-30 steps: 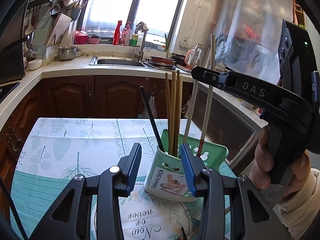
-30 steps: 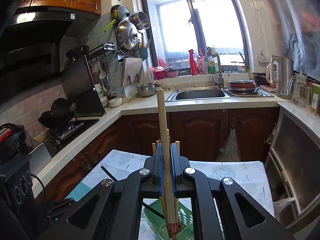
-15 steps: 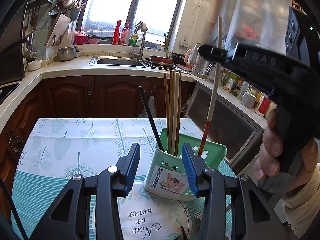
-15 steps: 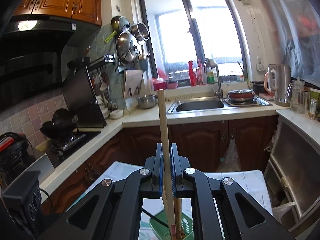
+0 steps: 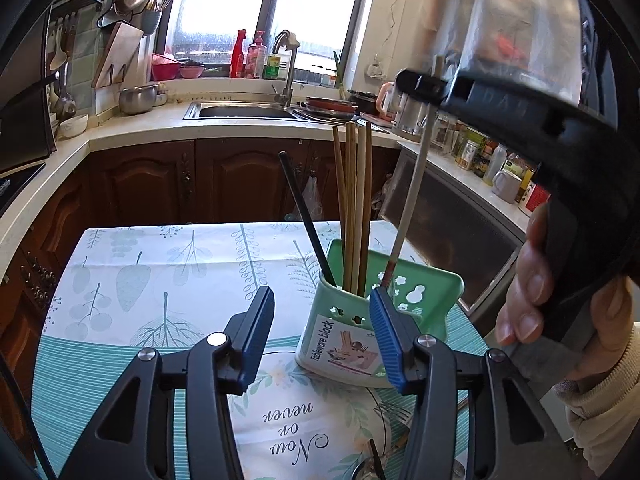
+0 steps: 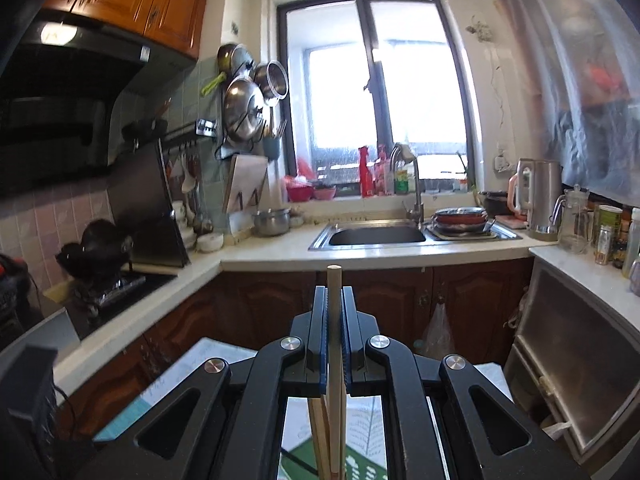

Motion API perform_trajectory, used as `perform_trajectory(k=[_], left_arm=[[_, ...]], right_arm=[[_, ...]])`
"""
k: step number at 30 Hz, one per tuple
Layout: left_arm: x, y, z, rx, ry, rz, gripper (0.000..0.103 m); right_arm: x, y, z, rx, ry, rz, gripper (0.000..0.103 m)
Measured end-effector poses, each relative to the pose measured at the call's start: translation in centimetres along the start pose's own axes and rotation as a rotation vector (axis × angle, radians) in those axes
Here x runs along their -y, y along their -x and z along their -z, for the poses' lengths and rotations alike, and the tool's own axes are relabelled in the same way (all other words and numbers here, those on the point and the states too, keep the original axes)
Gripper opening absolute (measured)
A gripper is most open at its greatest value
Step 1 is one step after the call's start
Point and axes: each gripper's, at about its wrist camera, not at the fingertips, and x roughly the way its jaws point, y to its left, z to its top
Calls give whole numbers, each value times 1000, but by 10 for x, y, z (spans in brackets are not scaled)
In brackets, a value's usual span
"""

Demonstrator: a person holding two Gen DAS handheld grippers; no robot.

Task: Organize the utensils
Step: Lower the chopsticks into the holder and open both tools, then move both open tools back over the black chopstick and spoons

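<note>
A green utensil holder (image 5: 432,292) stands on the leaf-print tablecloth (image 5: 160,280). In it are several wooden chopsticks (image 5: 354,200) and one black chopstick (image 5: 304,216). My left gripper (image 5: 320,300) is low in front of the holder, its jaws opening; the holder's front lies between the blue pads (image 5: 386,332), which do not press on it. In the left wrist view my right gripper (image 5: 420,84), held by a hand (image 5: 524,280), is shut on a pale chopstick with a red end (image 5: 412,184) whose lower tip hangs at the holder's rim. The right wrist view shows the same chopstick (image 6: 334,280) clamped upright in the right gripper (image 6: 334,320).
A fork (image 5: 394,412) and other utensils lie at the table's near edge. Beyond the table are dark cabinets, a counter with a sink (image 6: 376,236), a kettle (image 6: 540,196) and jars, and a stove with a wok (image 6: 100,248) at left.
My right gripper has risen with the pale chopstick, drawing it up out of the holder. The left gripper's jaws have spread wider while it stayed in place.
</note>
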Motion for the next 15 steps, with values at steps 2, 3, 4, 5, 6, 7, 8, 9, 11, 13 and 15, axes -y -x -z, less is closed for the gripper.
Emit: perform_trajectory(k=[2,3,4,5,6,7,8,9,11,13,15], left_arm=[[0,0,1,-6,-2,-8,53],[-1,-1,1,-10,-2,-13,55],[-1,-1,2,-18,0,-17,57],[-1,-2,2,-25,1,-20,57],[-1,-3,3,-37,3,-24,58],[-1,-3,4,-46,3,-28,58],[-1,-3,4,-61,3,-34,58],[-1,-4,6,-76,0,-40,58],[0,-3,9,-105,-9,-49,60],[1,-2,13,-129,-21,-61,64],[3,0,17,-148,-30,-63,66]], right_arm=[[-2,-5,6,-50,12,-30,5],[-4,-5,9,-70,21,-35,6],[-5,-5,11,-92,28,-47,7],[-6,-5,14,-104,30,-56,9],[-6,-4,16,-111,31,-59,14],[-7,-4,20,-115,30,-64,21],[-6,-1,23,-119,24,-73,23],[-6,-1,27,-124,20,-80,25],[-8,1,33,-144,14,-90,25],[-8,7,39,-175,6,-83,25],[-6,16,46,-210,-12,-78,25]])
